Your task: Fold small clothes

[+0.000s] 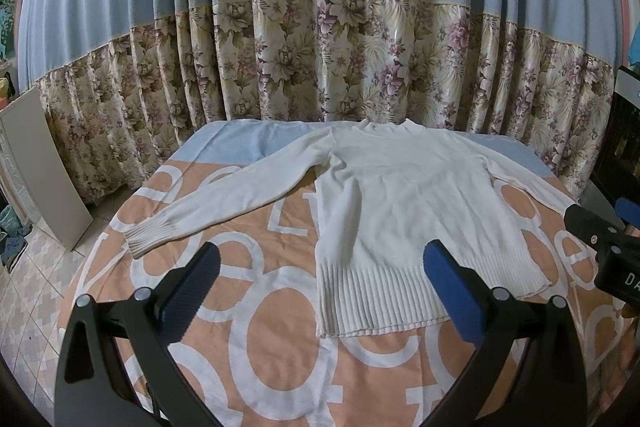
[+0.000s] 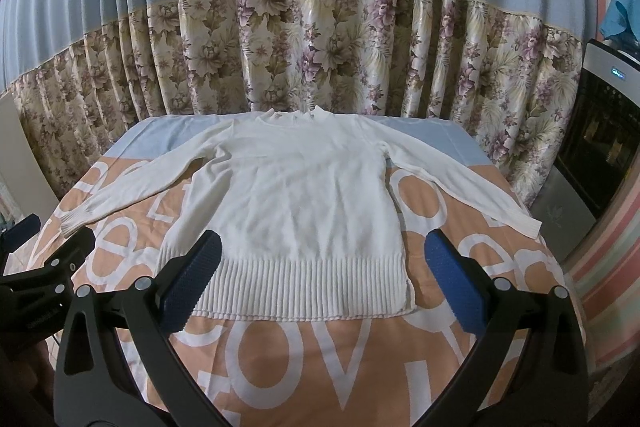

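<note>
On the worktop (image 2: 280, 367), which has a peach cloth with big white letters and a pale blue strip at the far end, a white knit sweater (image 2: 304, 203) lies flat and face up, collar toward the floral curtain (image 2: 320, 47), ribbed hem toward the cameras. Both sleeves are spread out to the sides, the cuffs ending near the cloth's edges. The left gripper (image 1: 320, 287) hovers over the hem's left corner, blue pads wide apart, holding nothing. The right gripper (image 2: 320, 283) is spread the same way, hanging just above the hem's middle, also not gripping anything. A dark appliance (image 2: 600, 155) sits off to the right, and a pale board (image 1: 44, 163) leans on the left by the tiled floor.
</note>
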Demonstrator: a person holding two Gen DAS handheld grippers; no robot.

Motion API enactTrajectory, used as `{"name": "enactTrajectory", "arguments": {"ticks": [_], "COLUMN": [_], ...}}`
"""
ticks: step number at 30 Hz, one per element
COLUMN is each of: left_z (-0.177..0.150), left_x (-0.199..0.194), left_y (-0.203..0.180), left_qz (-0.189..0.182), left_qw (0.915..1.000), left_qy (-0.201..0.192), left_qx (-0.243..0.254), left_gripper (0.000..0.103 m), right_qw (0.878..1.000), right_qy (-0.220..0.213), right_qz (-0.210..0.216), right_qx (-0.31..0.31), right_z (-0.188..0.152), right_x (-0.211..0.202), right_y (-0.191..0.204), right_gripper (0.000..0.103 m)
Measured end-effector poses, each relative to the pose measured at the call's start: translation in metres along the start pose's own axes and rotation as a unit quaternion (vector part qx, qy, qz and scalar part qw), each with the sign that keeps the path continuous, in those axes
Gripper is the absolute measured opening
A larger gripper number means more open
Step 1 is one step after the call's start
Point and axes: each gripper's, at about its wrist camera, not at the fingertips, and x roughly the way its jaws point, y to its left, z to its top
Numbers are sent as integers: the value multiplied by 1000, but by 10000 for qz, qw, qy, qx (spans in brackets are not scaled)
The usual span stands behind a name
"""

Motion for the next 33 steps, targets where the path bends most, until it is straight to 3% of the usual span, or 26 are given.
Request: {"name": "enactTrajectory", "arguments": {"ticks": [14,20,33], "left_z": [4,7,14], "left_x": [3,7,16], "left_y": [-1,-9,-6], "left_qz": [56,89,116], "left_qw": [10000,9996,9994], "left_qy": [32,260,302], "left_qx": [-56,104,81], "left_gripper": [102,102,102], "right_qw": [9997,9995,9998], "right_qy": [175,309,147], "right_qz": [175,59,2], "right_qx": [83,20,-156], "right_z": [4,7,19], "right_x": [10,11,5], "right_y": [-9,-10,-8], "right_gripper": [100,100,100]}}
